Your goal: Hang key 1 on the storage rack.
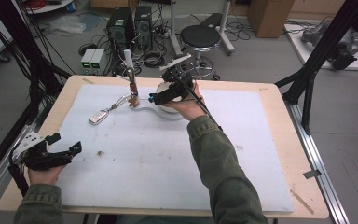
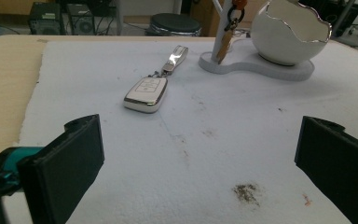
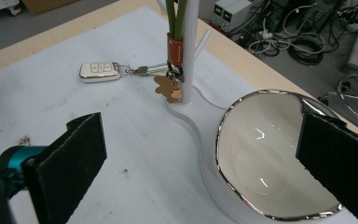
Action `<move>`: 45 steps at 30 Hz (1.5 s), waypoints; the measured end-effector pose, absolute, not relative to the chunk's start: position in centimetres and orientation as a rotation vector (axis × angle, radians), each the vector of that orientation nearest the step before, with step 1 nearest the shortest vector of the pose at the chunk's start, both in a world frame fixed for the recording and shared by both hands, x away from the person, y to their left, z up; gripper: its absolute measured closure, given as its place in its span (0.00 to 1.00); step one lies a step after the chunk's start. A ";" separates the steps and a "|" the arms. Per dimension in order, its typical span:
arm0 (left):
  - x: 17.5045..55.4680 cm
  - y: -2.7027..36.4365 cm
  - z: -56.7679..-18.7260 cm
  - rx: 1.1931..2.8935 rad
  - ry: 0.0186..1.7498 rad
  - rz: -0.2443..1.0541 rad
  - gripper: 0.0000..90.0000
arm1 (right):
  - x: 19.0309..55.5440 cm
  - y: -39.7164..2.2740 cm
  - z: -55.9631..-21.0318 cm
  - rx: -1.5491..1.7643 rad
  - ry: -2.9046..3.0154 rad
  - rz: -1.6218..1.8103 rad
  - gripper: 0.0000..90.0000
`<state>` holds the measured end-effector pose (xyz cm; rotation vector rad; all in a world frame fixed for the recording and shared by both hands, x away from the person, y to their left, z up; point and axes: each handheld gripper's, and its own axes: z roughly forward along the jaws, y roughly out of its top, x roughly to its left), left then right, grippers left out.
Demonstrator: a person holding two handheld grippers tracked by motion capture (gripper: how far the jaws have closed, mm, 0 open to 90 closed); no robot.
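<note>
Right gripper view: the right gripper (image 3: 200, 154) hangs tilted down, jaws released, egg-shaped bowl (image 3: 265, 154) between them. Left gripper (image 2: 196, 163) rests low, jaws released, key fob (image 2: 146, 94) ahead.

Pale wooden counter (image 1: 279, 100), covered by a white foam sheet (image 1: 168, 158) with small brown stains, white-and-silver car key fob (image 2: 146, 93) with metal clip lying flat on the sheet, white curved stand base (image 2: 242, 67) just beyond it, carrying a white eggshell-shaped bowl (image 2: 284, 37)

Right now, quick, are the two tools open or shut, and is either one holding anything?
Left tool: open, holding nothing, low over the white mat.
Right tool: open, holding nothing, beside the white bowl.
</note>
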<state>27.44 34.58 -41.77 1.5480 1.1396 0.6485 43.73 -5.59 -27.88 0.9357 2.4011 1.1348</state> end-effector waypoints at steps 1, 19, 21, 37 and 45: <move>27.4 34.6 -41.8 1.547 1.139 0.648 0.02 | 43.7 -5.7 -27.9 0.932 2.397 1.141 0.01; 27.3 34.6 -41.7 1.546 1.141 0.643 0.02 | 41.6 -9.0 -30.2 0.974 2.356 1.157 0.01; 27.3 34.6 -41.7 1.544 1.141 0.644 0.02 | 41.4 -9.5 -30.3 0.980 2.354 1.154 0.01; 27.3 34.6 -41.8 1.547 1.144 0.644 0.02 | 40.0 -13.4 -31.3 1.063 2.292 1.180 0.01; 27.3 34.6 -41.7 1.547 1.145 0.646 0.02 | 39.5 -15.2 -31.8 1.104 2.258 1.187 0.01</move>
